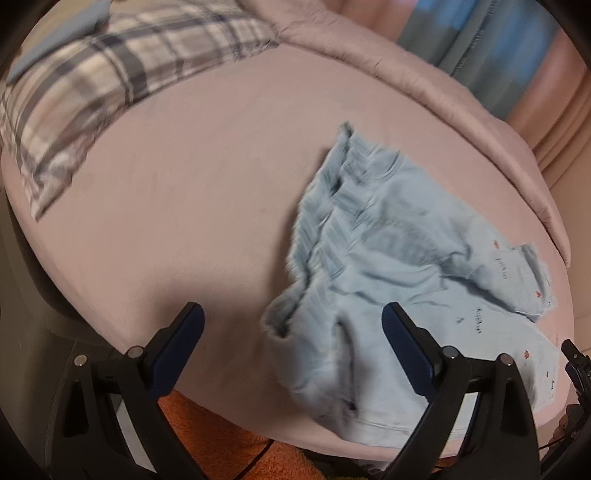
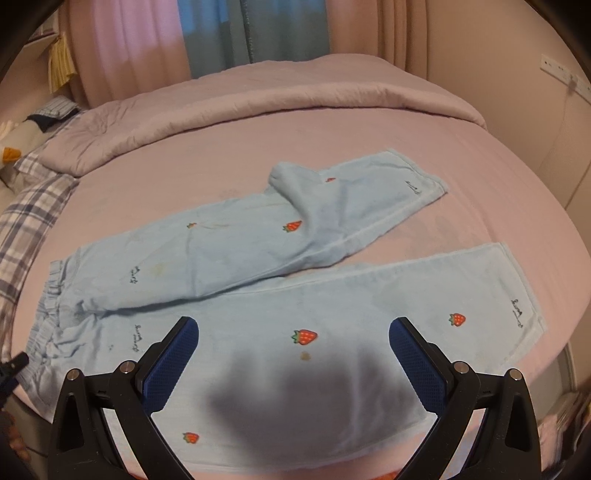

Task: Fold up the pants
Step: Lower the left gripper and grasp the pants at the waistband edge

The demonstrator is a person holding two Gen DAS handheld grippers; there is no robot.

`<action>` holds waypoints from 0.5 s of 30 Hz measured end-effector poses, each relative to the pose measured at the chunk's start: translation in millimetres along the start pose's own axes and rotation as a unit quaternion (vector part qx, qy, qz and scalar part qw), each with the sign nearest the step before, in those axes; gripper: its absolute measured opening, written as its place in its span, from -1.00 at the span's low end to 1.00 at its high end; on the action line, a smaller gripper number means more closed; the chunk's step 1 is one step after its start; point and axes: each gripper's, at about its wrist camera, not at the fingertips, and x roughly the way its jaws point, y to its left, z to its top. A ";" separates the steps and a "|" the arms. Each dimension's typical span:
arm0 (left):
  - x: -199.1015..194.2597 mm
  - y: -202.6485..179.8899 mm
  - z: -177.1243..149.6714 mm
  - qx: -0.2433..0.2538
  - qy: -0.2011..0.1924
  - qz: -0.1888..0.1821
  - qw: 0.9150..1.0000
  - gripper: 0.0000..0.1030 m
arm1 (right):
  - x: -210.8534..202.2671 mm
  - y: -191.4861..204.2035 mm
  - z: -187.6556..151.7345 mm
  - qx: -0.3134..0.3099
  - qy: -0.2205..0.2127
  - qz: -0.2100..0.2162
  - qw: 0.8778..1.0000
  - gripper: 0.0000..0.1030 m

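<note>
Light blue pants [image 2: 258,280] with strawberry prints lie spread on a pink bed sheet [image 2: 480,155]. The waistband is at the left, both legs run to the right, and the far leg has a bunched fold. My right gripper [image 2: 293,332] is open above the near leg, holding nothing. In the left wrist view the pants [image 1: 388,251] show from the waistband end, rumpled. My left gripper [image 1: 291,321] is open above the waistband corner, empty.
A folded pink quilt [image 2: 258,107] lies along the far side of the bed. A plaid pillow [image 1: 92,85] sits at the head end. Curtains [image 2: 251,29] hang behind. An orange rug [image 1: 221,439] lies on the floor by the near bed edge.
</note>
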 end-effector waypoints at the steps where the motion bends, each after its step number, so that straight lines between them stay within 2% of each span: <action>1: 1.8 1.0 -1.2 -0.004 0.008 -0.004 1.000 0.75 | 0.4 -0.4 -0.5 0.000 0.001 -0.001 1.000 1.00; 3: 7.4 3.8 -3.8 -0.014 0.023 -0.021 0.999 0.62 | 1.7 -0.6 -1.1 0.001 0.004 -0.002 1.000 1.00; 6: 13.5 4.4 -6.4 -0.023 0.039 -0.040 0.998 0.31 | 2.7 -0.2 -1.4 0.005 0.005 -0.005 1.000 1.00; 8: 18.9 5.6 -8.3 -0.030 0.045 -0.049 0.997 -0.23 | 2.6 1.1 -2.0 0.002 0.005 -0.005 1.000 1.00; 9: 20.7 6.6 -9.2 -0.036 0.049 -0.058 0.996 -0.37 | 3.2 1.1 -2.2 0.001 0.005 -0.005 1.000 1.00; 10: 20.9 8.2 -10.1 -0.047 0.050 -0.073 0.995 -0.64 | 3.4 1.6 -2.2 0.001 0.005 -0.005 1.000 1.00; 12: 15.4 11.6 -8.1 -0.067 0.042 -0.085 0.993 -0.70 | 2.5 2.0 -1.7 0.000 0.004 -0.003 1.000 1.00; 15: 0.4 14.5 -1.1 -0.068 0.013 -0.097 0.993 -0.73 | 3.0 1.3 -1.5 0.001 0.004 -0.006 1.000 1.00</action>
